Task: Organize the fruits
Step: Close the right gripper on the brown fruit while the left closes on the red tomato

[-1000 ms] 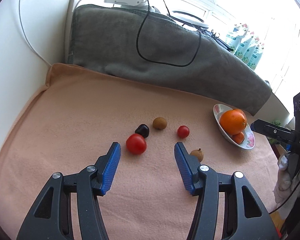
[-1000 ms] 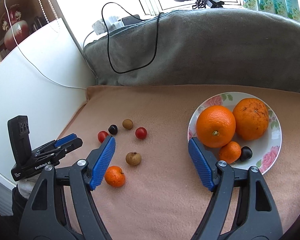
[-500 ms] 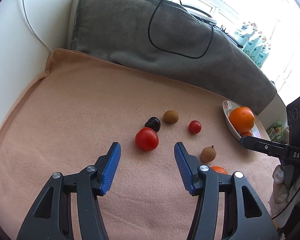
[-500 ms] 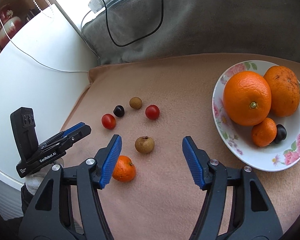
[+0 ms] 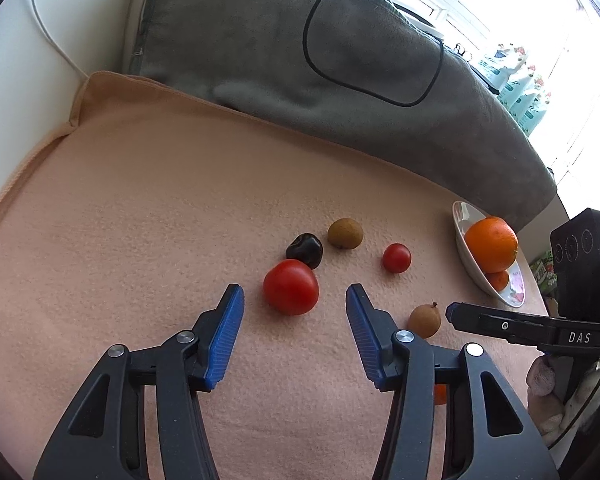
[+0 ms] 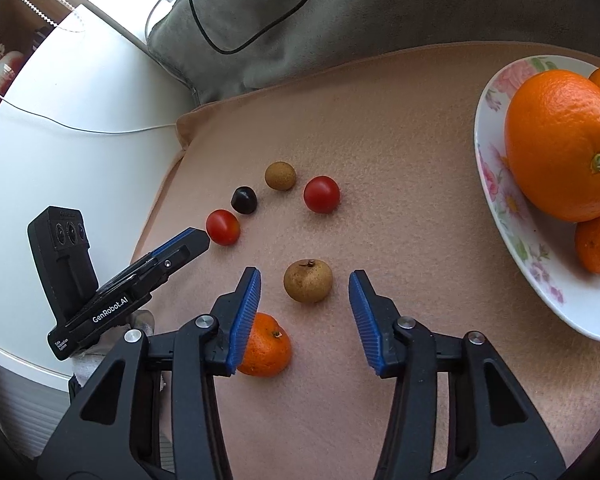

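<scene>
Counter under a peach cloth (image 6: 400, 128); grey blanket (image 5: 340, 60) heaped along the back edge.

Plate (image 6: 496, 184) at right already carries a big orange (image 6: 560, 144) and smaller ones. Judged: sorting is partly done, with six small fruits left on the cloth.

Loose fruits, largest first: mandarin (image 6: 266, 346), brown longan (image 6: 308, 280), near tomato (image 5: 291, 287), far tomato (image 5: 396, 258), second longan (image 5: 345, 233), dark cherry (image 5: 305, 250).

Step in hand, judged: both claws are on approach, each lined up on one fruit.

Right claw (image 6: 305, 294): jaws have just been closing, now at a middling gap. Brown longan sits just ahead of the tips, between their lines, untouched. Mandarin lies under the left finger, partly hidden.

Left claw (image 5: 295, 304): jaws partly apart, nothing held. Near tomato sits just ahead of the tips, not touching; cherry is close behind it.

Next move calls for, right: ease forward until the pads flank the longan, then close gently; it is round and may roll. Left: the same on the tomato, with light pressure since the skin looks soft, and without nudging the cherry.
</scene>
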`<state>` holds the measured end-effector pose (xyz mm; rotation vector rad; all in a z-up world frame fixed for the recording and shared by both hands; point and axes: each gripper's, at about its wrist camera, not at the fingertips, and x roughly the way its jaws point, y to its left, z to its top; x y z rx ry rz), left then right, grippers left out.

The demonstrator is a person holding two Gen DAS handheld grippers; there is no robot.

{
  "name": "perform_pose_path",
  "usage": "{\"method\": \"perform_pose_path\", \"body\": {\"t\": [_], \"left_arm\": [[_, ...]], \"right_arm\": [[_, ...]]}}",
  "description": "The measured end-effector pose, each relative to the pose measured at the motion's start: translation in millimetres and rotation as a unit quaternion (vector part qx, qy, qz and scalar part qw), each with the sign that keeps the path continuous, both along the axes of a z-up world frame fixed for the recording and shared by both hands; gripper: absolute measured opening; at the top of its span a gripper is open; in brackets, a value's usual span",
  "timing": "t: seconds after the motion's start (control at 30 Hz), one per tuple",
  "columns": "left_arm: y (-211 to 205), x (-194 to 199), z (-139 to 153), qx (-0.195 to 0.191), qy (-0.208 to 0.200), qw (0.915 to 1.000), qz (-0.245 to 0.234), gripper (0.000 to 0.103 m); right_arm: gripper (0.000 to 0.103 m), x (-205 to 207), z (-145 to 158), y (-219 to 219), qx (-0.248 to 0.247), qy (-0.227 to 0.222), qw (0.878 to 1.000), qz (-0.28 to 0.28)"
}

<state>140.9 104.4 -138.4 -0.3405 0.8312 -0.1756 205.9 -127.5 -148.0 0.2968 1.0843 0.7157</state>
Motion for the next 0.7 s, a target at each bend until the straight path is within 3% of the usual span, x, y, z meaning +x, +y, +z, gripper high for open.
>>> {"method": "perform_pose_path", "body": {"t": [0.47, 0.7], "left_arm": [[-3, 14, -11, 0.014, 0.02, 0.9997, -0.005, 0.047], [-3, 19, -13, 0.02, 0.023, 0.9995, -0.006, 0.034]], "right_arm": [[0.04, 1, -9, 12, -0.011, 0.017, 1.0, 0.012], [0.029, 1, -9, 14, -0.02, 0.016, 1.0, 0.011]]}}
